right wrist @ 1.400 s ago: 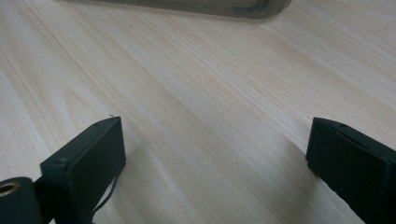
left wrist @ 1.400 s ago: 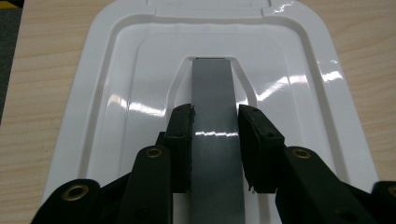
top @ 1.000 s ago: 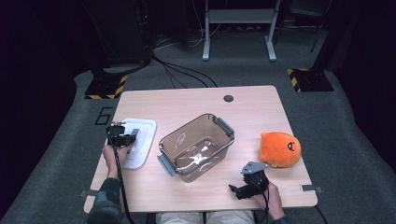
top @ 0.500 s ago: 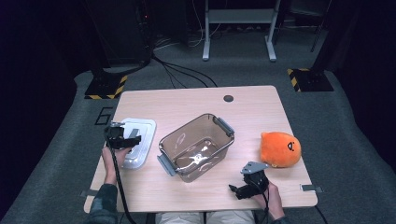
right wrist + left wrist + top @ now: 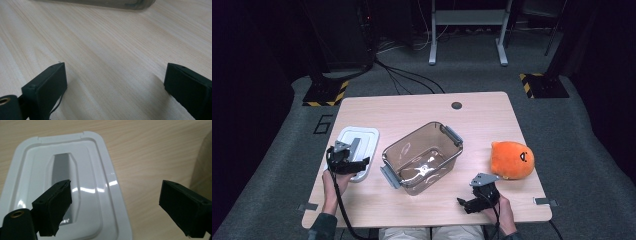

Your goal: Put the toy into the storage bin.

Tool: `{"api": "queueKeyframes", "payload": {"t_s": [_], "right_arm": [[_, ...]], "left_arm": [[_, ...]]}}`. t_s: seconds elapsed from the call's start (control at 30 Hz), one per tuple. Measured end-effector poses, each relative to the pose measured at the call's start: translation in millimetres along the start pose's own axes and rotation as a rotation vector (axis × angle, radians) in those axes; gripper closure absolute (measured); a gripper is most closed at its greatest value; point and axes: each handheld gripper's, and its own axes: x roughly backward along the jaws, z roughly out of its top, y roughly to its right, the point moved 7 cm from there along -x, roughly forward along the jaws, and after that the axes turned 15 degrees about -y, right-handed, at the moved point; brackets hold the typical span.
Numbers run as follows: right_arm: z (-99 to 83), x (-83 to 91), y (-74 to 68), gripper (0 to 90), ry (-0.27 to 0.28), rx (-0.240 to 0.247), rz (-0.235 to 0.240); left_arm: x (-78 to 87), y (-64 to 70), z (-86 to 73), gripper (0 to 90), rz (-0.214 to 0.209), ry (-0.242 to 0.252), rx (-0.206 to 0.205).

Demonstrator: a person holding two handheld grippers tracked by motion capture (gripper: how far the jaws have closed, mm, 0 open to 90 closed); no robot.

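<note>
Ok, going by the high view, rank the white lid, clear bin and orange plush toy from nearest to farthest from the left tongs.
1. White lid: directly under the open left tongs, at the table's left.
2. Clear bin: mid-table, to their right.
3. Orange plush toy: far right side.

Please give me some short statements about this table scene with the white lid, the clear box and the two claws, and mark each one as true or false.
1. The left claw is open, above the white lid. True.
2. The white lid is closed onto the clear box. False: it lies flat on the table, left of the box.
3. The orange plush toy lies inside the clear box. False: it sits on the table, to the right of the box.
4. The right claw is open with nothing between its jaws. True.
5. The right claw grips the handle of the box. False: it is low over bare wood, and the box is farther ahead.
</note>
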Motion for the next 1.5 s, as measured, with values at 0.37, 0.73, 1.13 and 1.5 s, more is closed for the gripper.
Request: {"api": "queueKeyframes", "payload": {"t_s": [0.37,0.73,1.13,1.5], "right_arm": [[-0.1,0.0,-0.1,3.8,-0.002,0.000,0.001],[0.3,-0.3,0.0,3.4,-0.002,0.000,-0.002],[0.2,0.5,-0.9,2.4,0.004,0.007,-0.026],[0.7,0.8,2.5,0.0,-0.012,-0.034,-0.071]], "left_arm": [[4.7,40.2,-29.5,0.8,-0.084,0.018,-0.097],[-3.1,76.1,-53.1,0.1,-0.134,0.001,-0.188],[-28.3,85.6,-72.6,0.2,-0.117,-0.079,-0.210],[-28.7,88.7,-73.3,0.2,-0.109,-0.089,-0.251]]}}
